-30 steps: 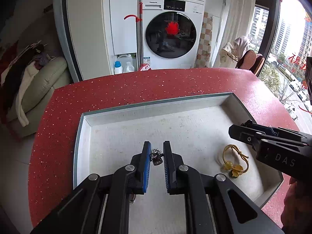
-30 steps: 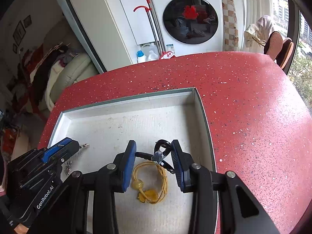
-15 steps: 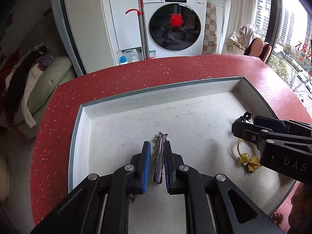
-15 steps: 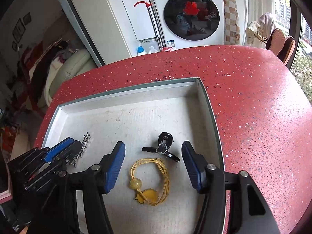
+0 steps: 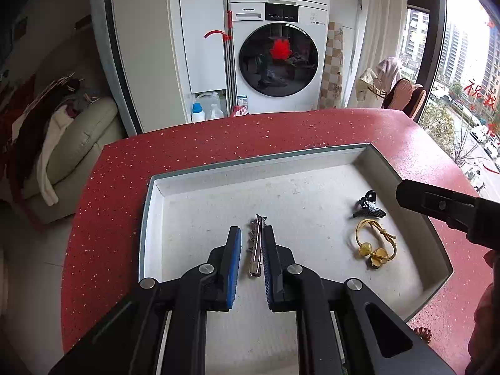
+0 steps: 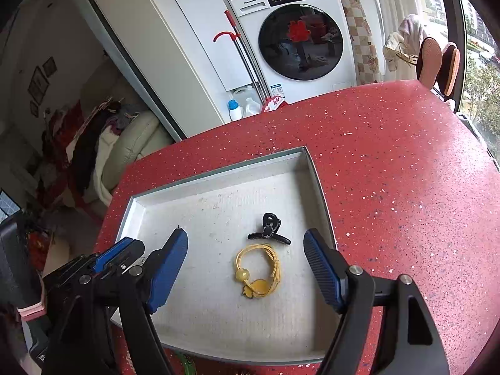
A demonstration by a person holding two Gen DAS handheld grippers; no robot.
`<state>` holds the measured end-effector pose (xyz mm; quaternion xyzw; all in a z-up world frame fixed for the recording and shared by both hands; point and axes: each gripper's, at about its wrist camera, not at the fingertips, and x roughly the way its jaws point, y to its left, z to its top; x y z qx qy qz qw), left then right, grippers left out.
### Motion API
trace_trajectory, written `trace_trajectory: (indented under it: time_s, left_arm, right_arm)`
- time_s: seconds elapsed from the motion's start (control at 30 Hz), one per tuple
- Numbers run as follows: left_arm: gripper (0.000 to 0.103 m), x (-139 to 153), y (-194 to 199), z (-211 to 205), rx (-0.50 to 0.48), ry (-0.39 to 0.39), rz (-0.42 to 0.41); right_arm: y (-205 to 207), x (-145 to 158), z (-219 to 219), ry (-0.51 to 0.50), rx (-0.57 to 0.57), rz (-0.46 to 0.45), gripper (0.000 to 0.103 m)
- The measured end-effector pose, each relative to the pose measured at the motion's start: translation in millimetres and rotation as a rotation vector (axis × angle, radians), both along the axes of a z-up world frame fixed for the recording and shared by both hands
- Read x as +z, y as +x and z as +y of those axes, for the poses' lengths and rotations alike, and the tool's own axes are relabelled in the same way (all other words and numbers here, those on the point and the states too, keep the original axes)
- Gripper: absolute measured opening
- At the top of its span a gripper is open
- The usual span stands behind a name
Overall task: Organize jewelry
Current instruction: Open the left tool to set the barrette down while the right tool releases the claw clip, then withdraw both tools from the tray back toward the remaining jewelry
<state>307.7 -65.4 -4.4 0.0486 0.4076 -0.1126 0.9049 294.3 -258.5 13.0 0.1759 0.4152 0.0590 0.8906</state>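
A silver hair clip (image 5: 257, 247) with small stars sits lengthwise between the blue pads of my left gripper (image 5: 252, 239), which is shut on it over the left half of the pale tray (image 5: 250, 164). On the tray's right side lie a black claw clip (image 6: 268, 231) and, just nearer, a yellow hair tie (image 6: 257, 270) with beads. My right gripper (image 6: 245, 236) hovers above both with its jaws opening wide, and neither pad touches them. In the right wrist view my left gripper (image 6: 122, 250) shows at the lower left, with most of the hair clip hidden.
The tray rests on a red speckled table (image 6: 390, 172) with bare surface to the right and beyond. A brown coiled band (image 5: 422, 334) and something green (image 6: 184, 359) lie by the tray's near edge. A washing machine (image 5: 278, 56) and sofa (image 5: 78, 143) stand beyond the table.
The right jaws spread and let go of the black claw clip, which now lies on the tray above the yellow tie; that gripper drew back. The silver clip turned lengthwise in the left gripper.
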Motion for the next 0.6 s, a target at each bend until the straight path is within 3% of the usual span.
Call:
trace_trajectory:
  time_s: [0.5,0.53,0.57,0.6]
  left_arm:
    - [0.033,17,-33,21,0.012,-0.045,-0.018]
    - [0.036,18,-36,23,0.013,-0.049,-0.018]
    - [0.08,19,-39,25,0.016,-0.054,-0.017]
    - [0.103,20,-42,28,0.033,-0.055,-0.02]
  right_arm:
    - [-50,19,-1,0.012,-0.012,-0.037,0.083]
    - [-54,21,-1,0.015,-0.012,-0.041,0.083]
    - [-58,22,-1,0.014,-0.013,-0.046,0.083]
    - [-63,23,-1,0.01,-0.013,-0.051,0.084]
